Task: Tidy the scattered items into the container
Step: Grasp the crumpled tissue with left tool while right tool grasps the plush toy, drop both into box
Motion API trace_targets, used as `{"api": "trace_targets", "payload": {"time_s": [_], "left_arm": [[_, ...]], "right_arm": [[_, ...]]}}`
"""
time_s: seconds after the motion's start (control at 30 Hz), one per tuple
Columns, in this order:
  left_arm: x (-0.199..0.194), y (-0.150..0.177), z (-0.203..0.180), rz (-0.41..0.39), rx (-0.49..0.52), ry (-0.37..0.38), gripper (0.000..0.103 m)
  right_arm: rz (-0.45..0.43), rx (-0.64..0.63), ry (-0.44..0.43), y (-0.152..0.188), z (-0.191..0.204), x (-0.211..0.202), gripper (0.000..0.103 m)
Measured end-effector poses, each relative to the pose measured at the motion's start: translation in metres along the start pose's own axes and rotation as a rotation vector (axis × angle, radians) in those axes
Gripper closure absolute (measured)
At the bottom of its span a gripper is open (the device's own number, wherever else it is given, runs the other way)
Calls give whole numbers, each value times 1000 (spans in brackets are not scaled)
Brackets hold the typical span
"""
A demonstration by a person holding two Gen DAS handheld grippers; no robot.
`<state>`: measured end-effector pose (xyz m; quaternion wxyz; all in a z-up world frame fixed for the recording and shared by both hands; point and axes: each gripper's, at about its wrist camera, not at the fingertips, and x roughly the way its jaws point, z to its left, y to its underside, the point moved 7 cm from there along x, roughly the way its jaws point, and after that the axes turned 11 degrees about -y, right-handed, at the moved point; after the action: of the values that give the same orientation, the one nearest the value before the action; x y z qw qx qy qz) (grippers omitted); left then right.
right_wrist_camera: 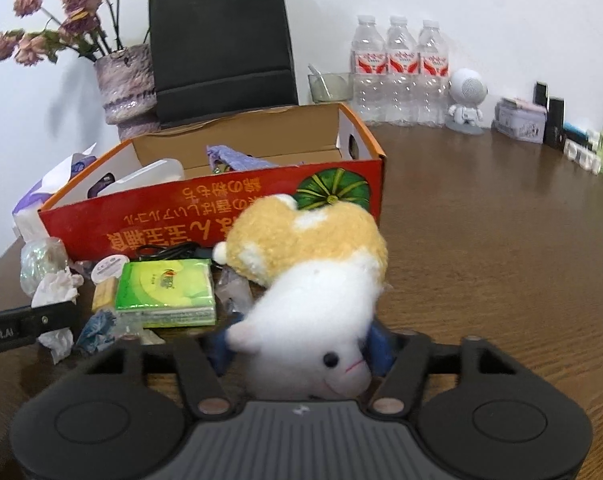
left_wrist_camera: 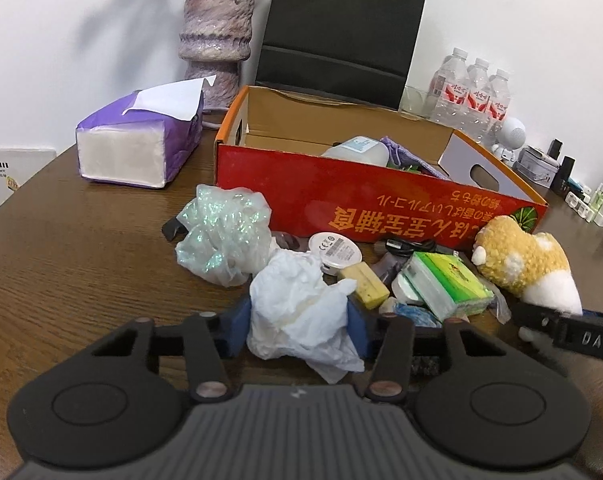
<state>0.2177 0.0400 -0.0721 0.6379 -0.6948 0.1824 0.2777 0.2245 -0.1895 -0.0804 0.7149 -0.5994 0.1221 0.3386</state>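
White crumpled tissue (left_wrist_camera: 301,320) sits between the blue pads (left_wrist_camera: 357,320) of your left gripper (left_wrist_camera: 299,322); both pads press against its sides, so this tool is pinching the tissue just above the wooden table (left_wrist_camera: 81,248). Your right gripper (right_wrist_camera: 301,344) is clamped on the plush toy (right_wrist_camera: 313,280), which is white below and yellow-orange above; its blue pads (right_wrist_camera: 379,340) touch the white body on both sides, and the toy's face points toward the camera.

The container is a red cardboard box (left_wrist_camera: 361,204) with an open top, and it stands just behind the pile of small things. Inside it you can see a white bottle (left_wrist_camera: 357,150) and some purple fabric (left_wrist_camera: 399,152).

On the table in front of the box there lie a shiny crumpled plastic bag (left_wrist_camera: 221,236), a round white disc (left_wrist_camera: 335,252), a yellow sponge block (left_wrist_camera: 365,282) and a green tissue pack (left_wrist_camera: 449,284), all close together. A purple tissue pack (left_wrist_camera: 141,140) is well apart on the left. Behind the box stand a vase (left_wrist_camera: 217,32), a black paper bag (left_wrist_camera: 341,28) and water bottles (left_wrist_camera: 473,92).
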Motion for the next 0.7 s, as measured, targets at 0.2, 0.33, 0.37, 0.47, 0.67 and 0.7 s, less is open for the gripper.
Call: {"api": "trace_targets", "payload": {"time_s": [0.2, 0.33, 0.37, 0.47, 0.67, 0.7], "left_arm": [[-6, 6, 0, -16, 18, -6, 66], [-14, 8, 2, -16, -5, 4, 71], [-16, 9, 2, -17, -8, 7, 73], [-23, 12, 2, -19, -16, 19, 78], [-44, 10, -1, -58, -9, 49, 84], [-48, 8, -2, -70, -7, 52, 84]], "right_arm": [[-27, 19, -12, 3, -11, -11, 50], [-48, 29, -5, 5, -19, -21, 50], [-54, 29, -9, 5, -21, -24, 51], [-73, 24, -20, 7, -23, -34, 51], [-109, 23, -44, 6, -24, -50, 51], [-116, 17, -48, 5, -22, -53, 51]]}}
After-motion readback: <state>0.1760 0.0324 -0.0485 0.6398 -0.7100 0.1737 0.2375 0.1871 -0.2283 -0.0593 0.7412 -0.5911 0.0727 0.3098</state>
